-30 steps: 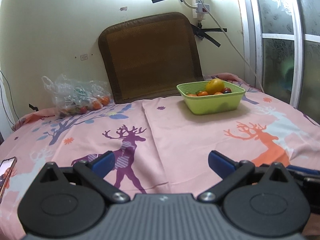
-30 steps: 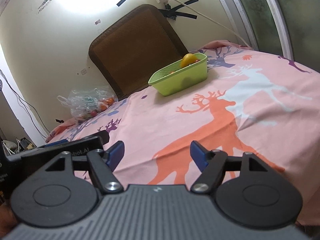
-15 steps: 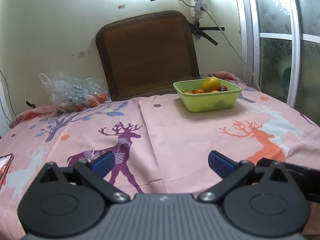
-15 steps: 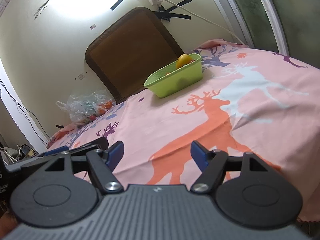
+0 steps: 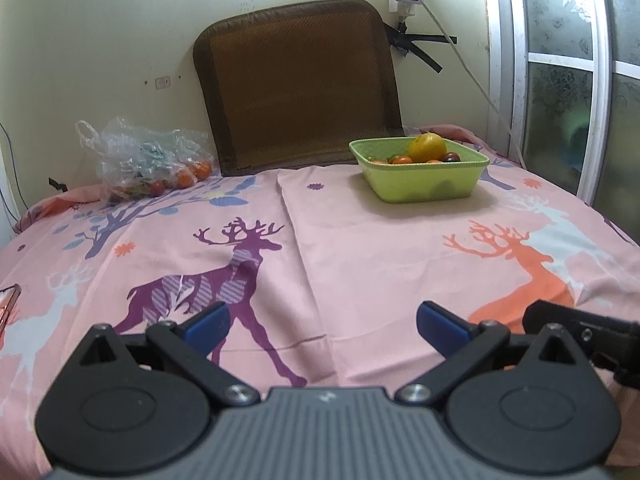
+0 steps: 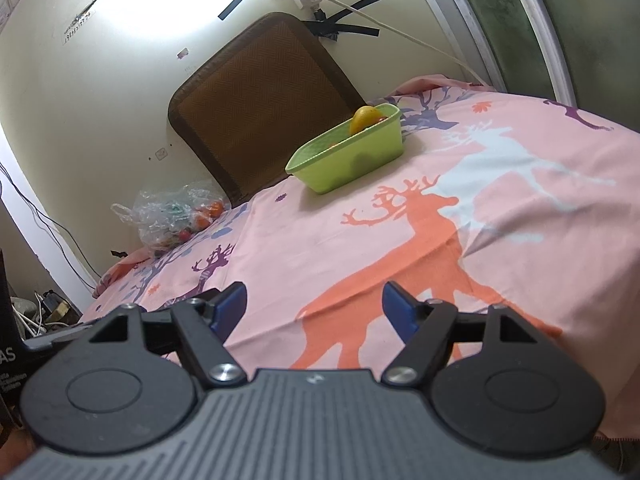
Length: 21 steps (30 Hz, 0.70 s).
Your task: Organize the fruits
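A green basket [image 5: 424,188] stands at the far right of the pink deer-print cloth [image 5: 320,248], holding a yellow-orange fruit [image 5: 426,147] and small red and dark fruits [image 5: 402,159]. It also shows in the right wrist view [image 6: 348,160]. A clear plastic bag of small fruits [image 5: 148,164] lies at the far left by the wall, also seen in the right wrist view [image 6: 176,216]. My left gripper [image 5: 322,320] is open and empty over the near edge. My right gripper [image 6: 314,306] is open and empty, also near the front edge.
A brown mat [image 5: 296,84] leans on the wall behind the basket. A white cable [image 5: 460,60] hangs from a power strip at the right. A phone [image 5: 8,304] lies at the left edge. A glass door [image 5: 576,80] bounds the right side.
Both grippers have shifted slightly, so the basket and bag sit a little differently in view. Both stay open and empty. Nothing on the cloth has moved.
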Motion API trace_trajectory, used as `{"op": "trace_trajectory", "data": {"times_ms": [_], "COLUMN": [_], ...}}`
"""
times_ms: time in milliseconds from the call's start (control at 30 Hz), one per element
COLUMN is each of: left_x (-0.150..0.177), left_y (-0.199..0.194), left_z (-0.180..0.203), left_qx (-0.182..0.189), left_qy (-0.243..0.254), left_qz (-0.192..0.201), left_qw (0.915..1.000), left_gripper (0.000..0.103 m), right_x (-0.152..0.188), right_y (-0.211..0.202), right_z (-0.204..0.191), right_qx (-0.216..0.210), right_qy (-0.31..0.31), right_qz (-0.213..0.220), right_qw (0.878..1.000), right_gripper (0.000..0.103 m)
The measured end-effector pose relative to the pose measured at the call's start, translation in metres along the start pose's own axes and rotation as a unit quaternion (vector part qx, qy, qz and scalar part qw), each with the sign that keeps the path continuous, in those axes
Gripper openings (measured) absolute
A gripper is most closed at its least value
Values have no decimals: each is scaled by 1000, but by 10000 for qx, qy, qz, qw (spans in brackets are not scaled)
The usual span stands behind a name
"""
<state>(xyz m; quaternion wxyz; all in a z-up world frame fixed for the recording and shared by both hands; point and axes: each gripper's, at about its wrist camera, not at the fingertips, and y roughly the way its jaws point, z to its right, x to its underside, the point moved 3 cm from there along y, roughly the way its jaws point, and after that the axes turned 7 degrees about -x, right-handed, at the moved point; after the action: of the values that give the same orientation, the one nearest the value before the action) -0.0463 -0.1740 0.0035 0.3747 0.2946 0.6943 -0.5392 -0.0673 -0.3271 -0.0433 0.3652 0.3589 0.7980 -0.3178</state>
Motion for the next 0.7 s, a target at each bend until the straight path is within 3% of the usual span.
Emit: {"op": "trace_trajectory", "data": {"times_ms": [700], "left_x": [3], "left_y": [6], "left_z": [0], "left_qx": [-12], "left_qy": [-8], "left_qz": [-197], "left_qw": [9998], "left_gripper": [103], "right_x": [2], "right_y": [1], "right_z": [-2], "right_qx": [31], "right_qy": [-9], "right_qz": [23], "right_qw": [10000], "right_gripper": [77]}}
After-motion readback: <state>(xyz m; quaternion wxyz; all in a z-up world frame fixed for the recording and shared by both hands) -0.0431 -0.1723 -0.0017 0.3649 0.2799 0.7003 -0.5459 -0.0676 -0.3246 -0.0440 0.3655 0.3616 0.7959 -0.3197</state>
